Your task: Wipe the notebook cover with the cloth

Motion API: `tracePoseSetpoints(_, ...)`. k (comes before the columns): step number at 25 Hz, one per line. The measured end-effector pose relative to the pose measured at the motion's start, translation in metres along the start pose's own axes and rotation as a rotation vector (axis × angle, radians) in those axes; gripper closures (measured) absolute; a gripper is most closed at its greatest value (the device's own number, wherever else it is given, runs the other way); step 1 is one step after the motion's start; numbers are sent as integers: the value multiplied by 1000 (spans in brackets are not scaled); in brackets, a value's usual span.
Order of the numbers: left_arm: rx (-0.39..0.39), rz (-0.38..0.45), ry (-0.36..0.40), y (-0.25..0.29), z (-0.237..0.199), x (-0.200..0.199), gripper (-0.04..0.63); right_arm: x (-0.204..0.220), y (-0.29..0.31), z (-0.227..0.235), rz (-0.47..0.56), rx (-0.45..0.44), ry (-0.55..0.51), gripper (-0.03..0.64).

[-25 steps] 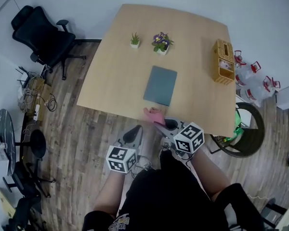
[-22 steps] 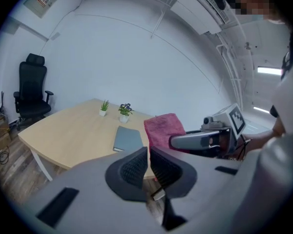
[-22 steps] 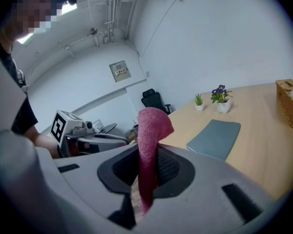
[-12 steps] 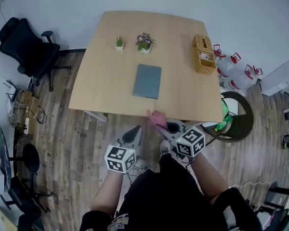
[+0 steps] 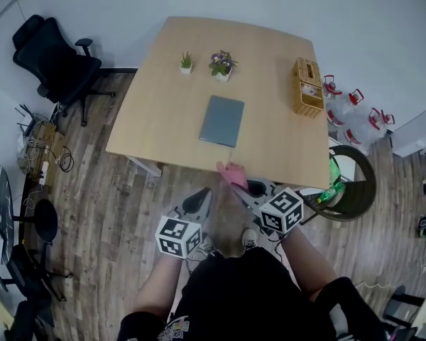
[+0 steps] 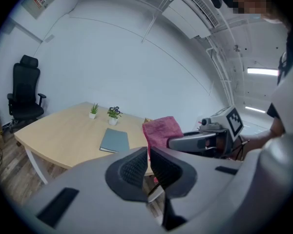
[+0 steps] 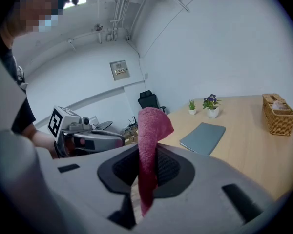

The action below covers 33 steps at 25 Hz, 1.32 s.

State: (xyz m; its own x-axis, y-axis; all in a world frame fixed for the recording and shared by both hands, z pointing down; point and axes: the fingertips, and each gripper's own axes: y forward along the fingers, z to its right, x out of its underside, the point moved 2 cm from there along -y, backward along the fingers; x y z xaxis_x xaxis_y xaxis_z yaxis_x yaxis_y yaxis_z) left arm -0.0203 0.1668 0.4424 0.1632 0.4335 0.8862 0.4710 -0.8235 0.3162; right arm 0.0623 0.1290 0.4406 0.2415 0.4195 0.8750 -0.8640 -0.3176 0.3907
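Right tongs (image 7: pixel 146 165): clamped on a pink cloth (image 7: pixel 149 128), held just off the near edge of the worktop (image 5: pixel 163 112). Left tongs (image 6: pixel 149 160): closed, nothing between them. Notebook (image 5: pixel 222 121): grey, lying flat mid-worktop, well apart from the cloth.

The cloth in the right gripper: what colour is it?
The cloth is pinkish red, clearest in the right gripper view.
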Motion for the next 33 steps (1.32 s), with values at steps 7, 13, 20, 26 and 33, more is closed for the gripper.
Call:
tracePoseSetpoints(7,-42,-4,-15,27,33,6,577,8,-32,25,4,-38,4,555)
tracePoseSetpoints(13,-58,-17,3,46,67,4,577,10,-58,42,25,-70,8,555)
tracePoseSetpoints(20,-86,-4,21,53,90,-2,577,7,-76,49,41,-110,-9,555)
tracePoseSetpoints(26,-102,2,25,53,101,-2,577,8,-83,50,39,-137,-19,555)
tracePoseSetpoints(33,-104,7,15,51,101,1,577,8,-79,47,33,-152,-29,555)
